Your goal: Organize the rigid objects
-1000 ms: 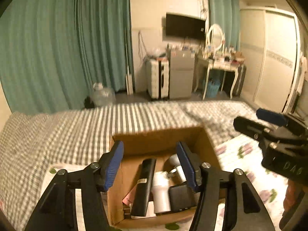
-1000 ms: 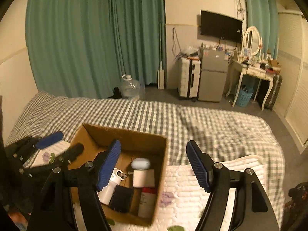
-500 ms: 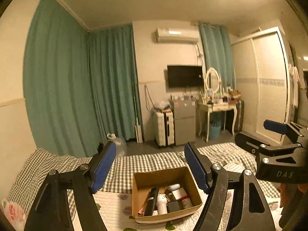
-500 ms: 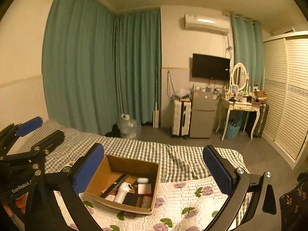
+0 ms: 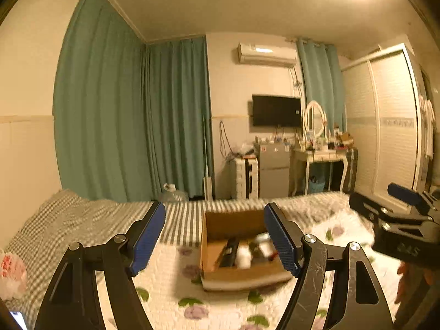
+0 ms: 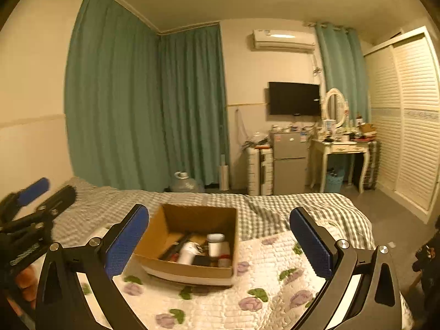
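Note:
An open cardboard box sits on the flowered quilt on the bed. It holds a white bottle, a black remote, a small white case and other small items. The box also shows in the left wrist view, blurred. My left gripper is open and empty, held back from the box. My right gripper is open and empty, also back from the box. Each gripper shows at the edge of the other's view.
A grey checked blanket covers the far half of the bed. Beyond the bed stand a water jug, a suitcase, a small fridge and a dressing table. A plastic bag lies at the left.
Both grippers pulled back and up from just over the box, so the whole room now shows. In the last half second they tilted slightly down again. Both stayed open and empty.

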`<state>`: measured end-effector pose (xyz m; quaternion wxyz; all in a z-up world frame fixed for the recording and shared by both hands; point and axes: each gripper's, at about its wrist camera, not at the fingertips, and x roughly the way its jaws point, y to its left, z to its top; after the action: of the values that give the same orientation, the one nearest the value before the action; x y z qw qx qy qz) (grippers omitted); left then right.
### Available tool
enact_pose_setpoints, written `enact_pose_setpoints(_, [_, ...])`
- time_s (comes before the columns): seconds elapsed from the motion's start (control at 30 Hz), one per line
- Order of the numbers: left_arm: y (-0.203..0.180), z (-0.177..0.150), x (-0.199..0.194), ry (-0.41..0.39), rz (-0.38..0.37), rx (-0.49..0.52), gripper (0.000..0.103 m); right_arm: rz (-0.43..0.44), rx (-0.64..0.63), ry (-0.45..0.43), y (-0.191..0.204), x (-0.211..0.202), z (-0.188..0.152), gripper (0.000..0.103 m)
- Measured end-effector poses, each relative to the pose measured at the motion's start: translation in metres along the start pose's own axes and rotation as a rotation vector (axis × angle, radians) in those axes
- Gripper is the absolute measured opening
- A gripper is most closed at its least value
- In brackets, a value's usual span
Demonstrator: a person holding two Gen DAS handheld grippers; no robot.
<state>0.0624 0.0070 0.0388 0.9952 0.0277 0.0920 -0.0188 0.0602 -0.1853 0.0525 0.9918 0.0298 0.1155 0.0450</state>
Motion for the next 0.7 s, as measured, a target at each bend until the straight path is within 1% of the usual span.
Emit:
enact_pose_setpoints(0.07, [0.004,-0.016,0.008,0.035,-0.008,-0.01,0.077,-0.031,0.013,-0.008,-0.001,0.008,-0.02,0.103])
enact_pose_setpoints(0.13, [0.007,-0.025,0.016,0.066,-0.006,-0.014,0.077,-0.024,0.024,-0.004,-0.002,0.014,-0.033,0.103])
enact_pose_setpoints(0.2, [0.011,-0.033,0.022,0.092,0.014,-0.012,0.077,-0.026,0.009,-0.004,0.001,0.02,-0.042,0.103])
enact_pose_setpoints(0.33, [0.02,-0.039,0.019,0.104,0.014,-0.027,0.077,-0.031,-0.024,-0.011,0.007,0.027,-0.052,0.103])
enact_pose_setpoints(0.47, [0.021,-0.042,0.02,0.116,0.007,-0.029,0.077,-0.029,-0.024,0.007,0.007,0.034,-0.058,0.103])
enact_pose_setpoints(0.57, [0.022,-0.043,0.019,0.119,0.004,-0.027,0.077,-0.044,-0.025,0.01,0.005,0.035,-0.059,0.103])
enact_pose_setpoints(0.7, [0.021,-0.043,0.018,0.123,-0.003,-0.026,0.077,-0.042,-0.021,0.003,0.004,0.032,-0.058,0.103])
